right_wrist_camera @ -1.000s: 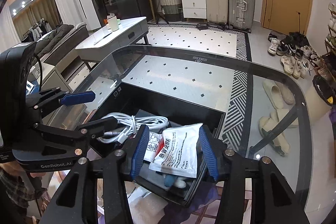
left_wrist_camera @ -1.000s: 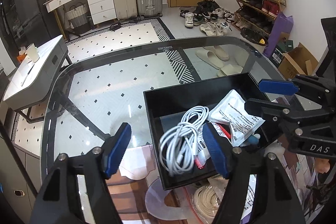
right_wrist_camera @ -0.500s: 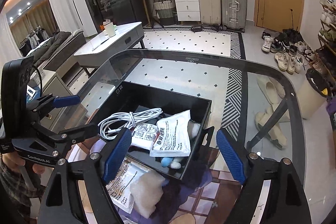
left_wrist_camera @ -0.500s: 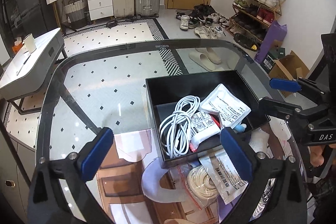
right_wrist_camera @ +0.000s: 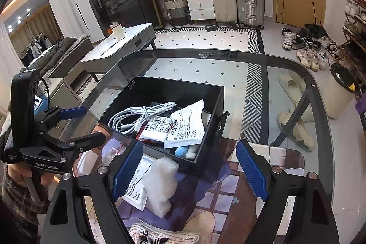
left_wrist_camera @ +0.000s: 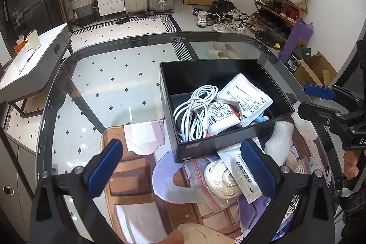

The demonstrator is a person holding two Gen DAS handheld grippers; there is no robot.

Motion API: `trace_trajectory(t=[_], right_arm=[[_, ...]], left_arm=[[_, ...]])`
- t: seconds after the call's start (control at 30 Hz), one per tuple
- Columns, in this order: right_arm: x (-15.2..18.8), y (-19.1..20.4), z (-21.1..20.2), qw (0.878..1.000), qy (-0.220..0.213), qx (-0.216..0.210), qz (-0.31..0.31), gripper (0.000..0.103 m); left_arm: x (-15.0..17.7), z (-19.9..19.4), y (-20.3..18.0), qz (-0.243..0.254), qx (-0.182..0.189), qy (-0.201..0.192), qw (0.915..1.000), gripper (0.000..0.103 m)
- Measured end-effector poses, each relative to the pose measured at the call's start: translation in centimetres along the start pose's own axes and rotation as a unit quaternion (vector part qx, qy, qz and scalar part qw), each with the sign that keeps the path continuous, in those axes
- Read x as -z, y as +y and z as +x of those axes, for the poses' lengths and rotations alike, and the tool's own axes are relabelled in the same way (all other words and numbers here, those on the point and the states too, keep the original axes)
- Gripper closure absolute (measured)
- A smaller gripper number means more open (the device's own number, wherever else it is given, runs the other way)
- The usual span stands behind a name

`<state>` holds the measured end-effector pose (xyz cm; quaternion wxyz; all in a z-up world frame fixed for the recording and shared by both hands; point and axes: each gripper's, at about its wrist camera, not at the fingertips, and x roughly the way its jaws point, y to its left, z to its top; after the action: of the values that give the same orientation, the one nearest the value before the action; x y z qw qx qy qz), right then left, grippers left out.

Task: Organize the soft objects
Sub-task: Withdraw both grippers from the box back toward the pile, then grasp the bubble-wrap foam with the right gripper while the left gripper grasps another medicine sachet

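A black box (left_wrist_camera: 228, 141) sits on the glass counter (left_wrist_camera: 109, 88), near the middle of the left wrist view. Inside it lie a coiled white cable (left_wrist_camera: 194, 111), a small white packet with drawings (left_wrist_camera: 220, 117) and a bigger white pouch with print (left_wrist_camera: 246, 98). In the right wrist view the same box (right_wrist_camera: 205, 145) shows one more thing — a blue and white soft ball pair (right_wrist_camera: 185, 152) tucked in the corner nearest the camera, low in the middle of the frame. The left view shows only a tiny bit of blue there.

The left tool (left_wrist_camera: 180, 167) is wide open with nothing between its blue pads. It hangs over the picture mat (left_wrist_camera: 137, 175) in the lower part of the frame, just in front of the box. Beside its right pad lie a bagged white rope (left_wrist_camera: 222, 180) and a flat printed pouch (left_wrist_camera: 244, 175), both outside the box. The right view shows only the edge of the rope bag at the very bottom.

The right tool (right_wrist_camera: 189, 170) is wide open too and holds nothing. Between its pads, low in the frame, lies a white foam piece (right_wrist_camera: 162, 180) on top of a flat pouch, just beside the box — in the left view that foam (left_wrist_camera: 280, 143) shows at the right of the box.

Each view shows the other tool at its side, held by a hand.
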<state>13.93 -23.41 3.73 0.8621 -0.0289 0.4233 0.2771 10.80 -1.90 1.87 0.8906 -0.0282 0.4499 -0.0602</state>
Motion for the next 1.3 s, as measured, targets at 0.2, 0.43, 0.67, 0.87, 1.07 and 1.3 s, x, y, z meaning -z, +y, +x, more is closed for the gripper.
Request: trace_trajectory(t=[0.2,0.43,0.67,0.87,1.07,1.3], right_arm=[[0.8,0.1,0.3,1.000,0.011,-0.006,0.000,0.018],[1.7,0.5,0.5,1.000,0.017,-0.017,0.005,0.018],[2.3,0.7,1.4,0.999,0.030,-0.031,0.010,0.018],[2.5,1.0,2.1,0.998,0.036,-0.041,0.014,0.024],[2.9,1.6,3.1,0.997,0.047,-0.053,0.017,0.028],[3.4,1.6,4.3,0.996,0.064,-0.061,0.031,0.038]], left_arm=[[1.0,0.0,-0.1,0.004,0.001,0.004,1.0000,0.000],[2.0,0.0,-0.7,0.011,0.000,0.008,0.9999,0.000],[2.7,0.0,-1.1,0.016,0.001,0.012,0.9998,0.000],[3.3,-0.2,-1.3,0.022,0.001,0.012,0.9997,0.000],[3.5,-0.6,-1.8,0.031,0.011,0.010,0.9994,0.000],[3.7,-0.8,-2.9,0.045,0.018,0.012,0.9987,0.000]])
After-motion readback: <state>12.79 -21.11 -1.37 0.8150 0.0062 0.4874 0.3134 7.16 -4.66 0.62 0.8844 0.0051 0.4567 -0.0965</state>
